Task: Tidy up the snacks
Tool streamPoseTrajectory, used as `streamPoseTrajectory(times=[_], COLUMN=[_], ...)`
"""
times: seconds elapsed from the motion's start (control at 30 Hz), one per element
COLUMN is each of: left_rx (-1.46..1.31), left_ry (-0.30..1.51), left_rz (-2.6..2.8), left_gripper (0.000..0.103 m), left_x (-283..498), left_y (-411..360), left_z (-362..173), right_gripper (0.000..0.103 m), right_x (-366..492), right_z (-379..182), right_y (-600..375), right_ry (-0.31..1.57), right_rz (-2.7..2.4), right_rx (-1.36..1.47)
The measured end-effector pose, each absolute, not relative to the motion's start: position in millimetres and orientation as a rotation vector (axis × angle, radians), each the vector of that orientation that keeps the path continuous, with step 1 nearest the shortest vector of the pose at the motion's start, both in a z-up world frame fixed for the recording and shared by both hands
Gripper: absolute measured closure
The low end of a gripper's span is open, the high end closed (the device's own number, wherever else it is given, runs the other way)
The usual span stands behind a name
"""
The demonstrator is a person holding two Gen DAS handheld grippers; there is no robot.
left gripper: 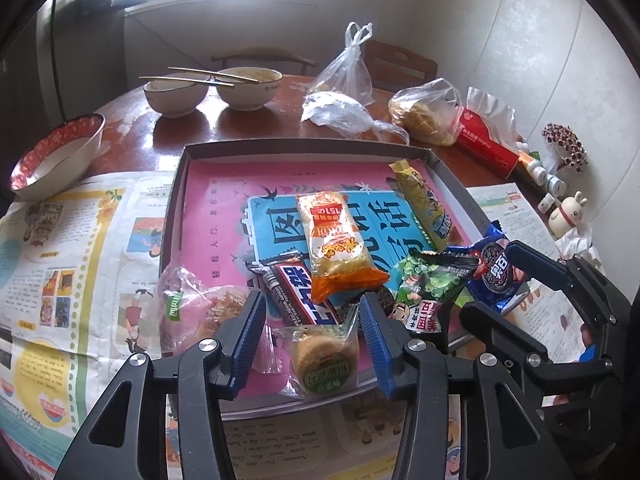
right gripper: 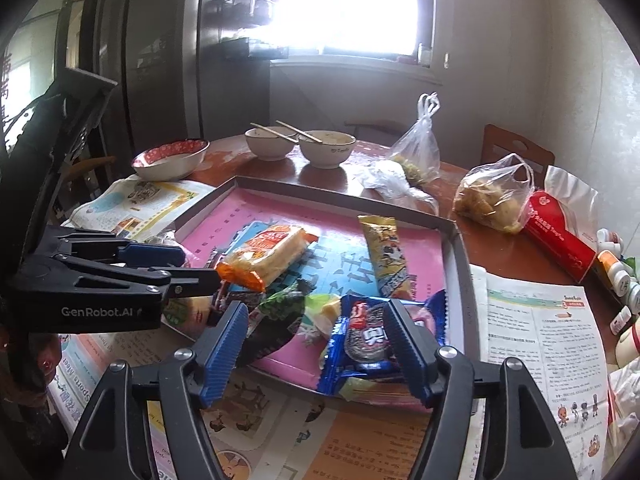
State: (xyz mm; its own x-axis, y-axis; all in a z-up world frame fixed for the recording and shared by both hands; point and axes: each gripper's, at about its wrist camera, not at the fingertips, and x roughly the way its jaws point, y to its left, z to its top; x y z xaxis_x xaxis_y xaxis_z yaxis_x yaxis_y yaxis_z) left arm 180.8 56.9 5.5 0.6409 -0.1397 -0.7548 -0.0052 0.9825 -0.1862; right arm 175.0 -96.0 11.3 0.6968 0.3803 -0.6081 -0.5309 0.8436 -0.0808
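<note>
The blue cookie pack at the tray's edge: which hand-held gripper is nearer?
Right. The right hand-held gripper straddles the blue cookie pack, jaws open. The left hand-held gripper sits off to its left, around a round green-labelled pastry.

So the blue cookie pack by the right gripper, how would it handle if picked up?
The blue cookie pack is glossy film, so it may slip between the pads. It looks bulged around its contents, probably stiff in the middle with floppy crimped ends. It straddles the tray's edge, so a nudge might tip it off. The right gripper stands open around it.
</note>
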Motion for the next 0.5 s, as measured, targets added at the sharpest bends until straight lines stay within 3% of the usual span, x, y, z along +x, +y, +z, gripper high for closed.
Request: streamPoseTrajectory(times=[0.5], left_rx=[-0.139], left_ry=[0.803], left_rz=[-0.049], left_gripper=[0.035], left_x=[160], left_y=[54], left_z=[29], right_gripper=[0.022], right_x=[162], right_z=[31], right_y=[-111], right_ry=[0.538], right_rz=[0.452], right_rx=[-0.219])
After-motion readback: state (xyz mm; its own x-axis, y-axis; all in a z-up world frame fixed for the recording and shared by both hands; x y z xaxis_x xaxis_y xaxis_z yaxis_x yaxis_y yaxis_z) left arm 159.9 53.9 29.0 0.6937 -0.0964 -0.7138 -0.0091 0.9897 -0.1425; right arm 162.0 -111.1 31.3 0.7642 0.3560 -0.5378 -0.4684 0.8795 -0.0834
